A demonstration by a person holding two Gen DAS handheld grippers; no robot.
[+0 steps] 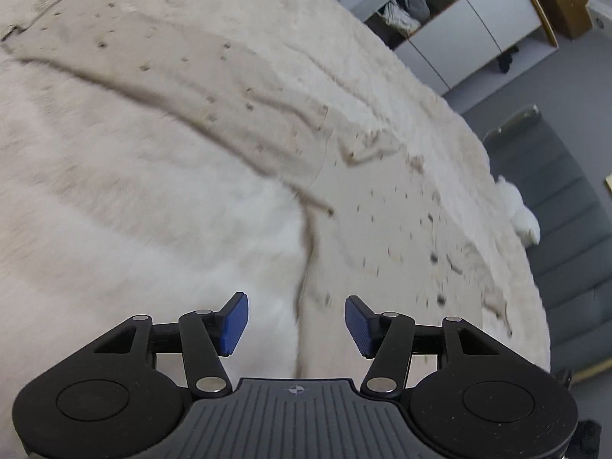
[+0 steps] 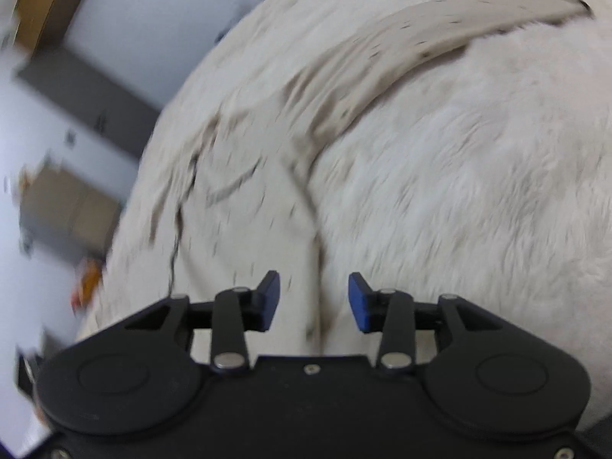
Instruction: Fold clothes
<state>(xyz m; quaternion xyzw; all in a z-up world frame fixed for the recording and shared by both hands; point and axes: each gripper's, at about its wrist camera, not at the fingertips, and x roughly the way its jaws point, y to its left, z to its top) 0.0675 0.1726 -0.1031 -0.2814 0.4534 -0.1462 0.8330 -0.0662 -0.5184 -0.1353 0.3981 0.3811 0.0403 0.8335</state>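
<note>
left gripper released, empty | right gripper released, empty | both over speckled garment edge | risk: slack fold creeps apart on fluffy blanket

Speckled beige garment – thin matt cloth; blanket – fluffy.

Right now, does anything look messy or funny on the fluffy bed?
Nothing is spilled or broken. The beige speckled garment lies rumpled on the white fluffy cover, with creases across its middle. Both grippers are open and hold nothing.
</note>
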